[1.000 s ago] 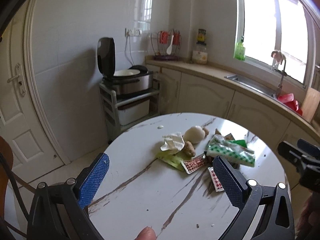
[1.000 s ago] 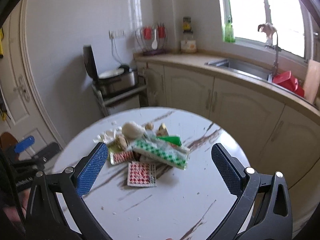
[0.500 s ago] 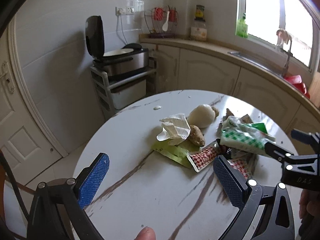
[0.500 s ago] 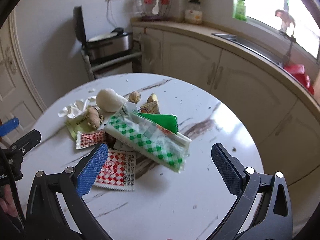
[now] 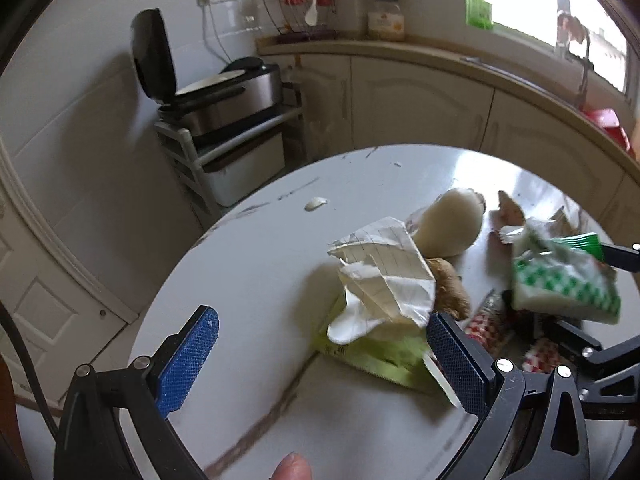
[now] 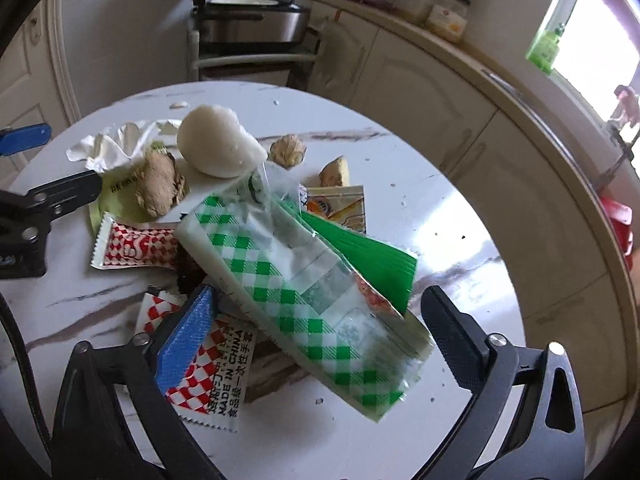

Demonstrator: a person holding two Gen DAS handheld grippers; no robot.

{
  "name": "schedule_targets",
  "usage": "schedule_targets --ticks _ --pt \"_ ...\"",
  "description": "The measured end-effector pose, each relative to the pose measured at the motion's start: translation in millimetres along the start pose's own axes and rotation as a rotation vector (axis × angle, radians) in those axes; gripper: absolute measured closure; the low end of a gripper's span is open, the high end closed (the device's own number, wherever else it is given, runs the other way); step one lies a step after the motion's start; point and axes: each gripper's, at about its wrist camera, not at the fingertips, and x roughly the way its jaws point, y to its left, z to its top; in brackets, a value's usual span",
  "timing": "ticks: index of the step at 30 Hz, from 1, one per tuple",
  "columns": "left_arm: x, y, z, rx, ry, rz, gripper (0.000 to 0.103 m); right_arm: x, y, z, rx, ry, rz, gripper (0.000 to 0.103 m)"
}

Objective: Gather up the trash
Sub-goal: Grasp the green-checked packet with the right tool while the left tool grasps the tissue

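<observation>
Trash heap: wrappers and scraps lie bunched on the round white worktop (image 6: 460,200), between the two grippers.
Nearest piece: green-checked packet (image 6: 304,292), sitting on top of the heap and propped off the surface.
Long axis: in the right wrist view it runs from about 10 o'clock down to 4 o'clock, its lower end between the jaws.
Right gripper (image 6: 316,320): jaws wide but just closing; the packet lies between them, pads not yet pressing on it.
Left gripper (image 5: 320,344): jaws apart, nothing clamped; crumpled white paper (image 5: 384,276) lies ahead at about 1 o'clock.
Nearer hand: the right, by my judgement, is better placed for the packet.
</observation>
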Motion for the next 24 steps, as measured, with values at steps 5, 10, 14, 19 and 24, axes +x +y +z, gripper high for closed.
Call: schedule_targets --ticks 5,10,14,19,24 --pt "33 -1 17 0.026 0.026 -0.071 0.014 7 -6 1 0.013 -0.001 0.07 0.023" --pt "50 15 29 0.012 0.045 -0.15 0.07 3 -18 -3 0.055 -0.021 0.132 0.031" --pt "54 25 29 0.017 0.034 -0.159 0.085 -2 -30 -10 0.109 -0.037 0.196 0.031" --pt "47 41 17 -0.01 0.008 -0.186 0.094 -15 -45 -24 0.196 -0.056 0.281 0.035" --pt "47 47 9 -0.022 0.02 -0.176 0.094 -25 -52 -37 0.226 -0.064 0.303 0.036"
